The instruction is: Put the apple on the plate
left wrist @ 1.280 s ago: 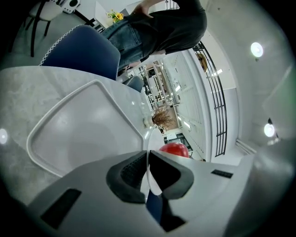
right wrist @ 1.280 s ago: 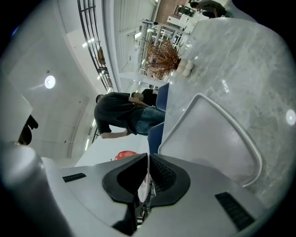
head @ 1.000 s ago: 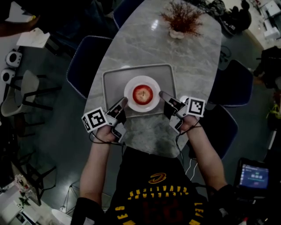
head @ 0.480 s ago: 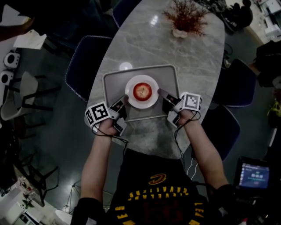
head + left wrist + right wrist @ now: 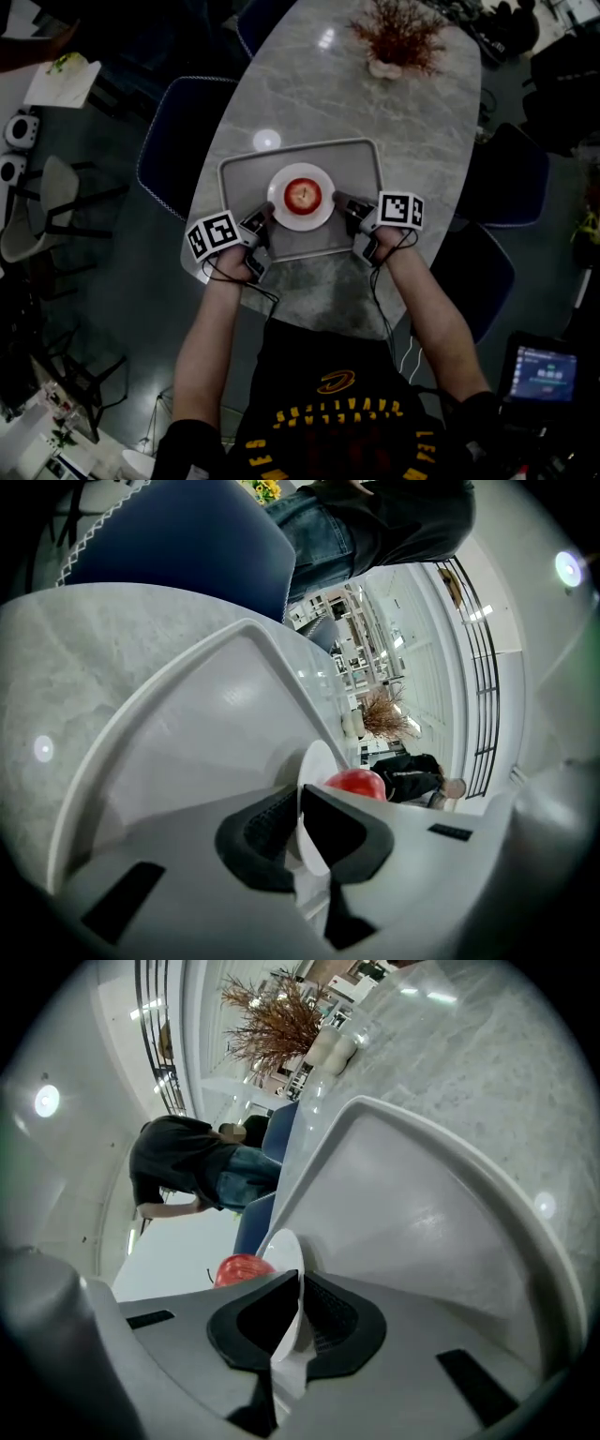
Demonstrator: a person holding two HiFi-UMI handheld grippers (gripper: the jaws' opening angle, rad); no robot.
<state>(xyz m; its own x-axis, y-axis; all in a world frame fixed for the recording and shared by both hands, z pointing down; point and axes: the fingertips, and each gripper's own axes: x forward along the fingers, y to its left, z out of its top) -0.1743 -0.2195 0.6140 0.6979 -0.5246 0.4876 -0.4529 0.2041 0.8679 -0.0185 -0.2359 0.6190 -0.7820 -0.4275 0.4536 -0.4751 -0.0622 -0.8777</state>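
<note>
A red apple (image 5: 302, 194) sits on a white plate (image 5: 284, 211) in the middle of a grey tray (image 5: 238, 172) on the marble table. My left gripper (image 5: 262, 221) is shut on the plate's left rim, and my right gripper (image 5: 343, 203) is shut on its right rim. In the left gripper view the plate's thin edge (image 5: 314, 761) runs between the dark pads, with the apple (image 5: 356, 783) just beyond. The right gripper view shows the same: the plate's rim (image 5: 286, 1251) is pinched, and the apple (image 5: 242, 1269) lies behind it over the tray (image 5: 422, 1204).
A small vase of dried red branches (image 5: 397, 37) stands at the far end of the oval table (image 5: 403, 131). Blue chairs stand at the left (image 5: 178, 141) and right (image 5: 511, 178). A person in dark clothes (image 5: 187, 1171) stands beyond the table.
Both grippers have drawn in toward the plate from either side and now grip its rim. The plate and apple stay in the tray's middle.
</note>
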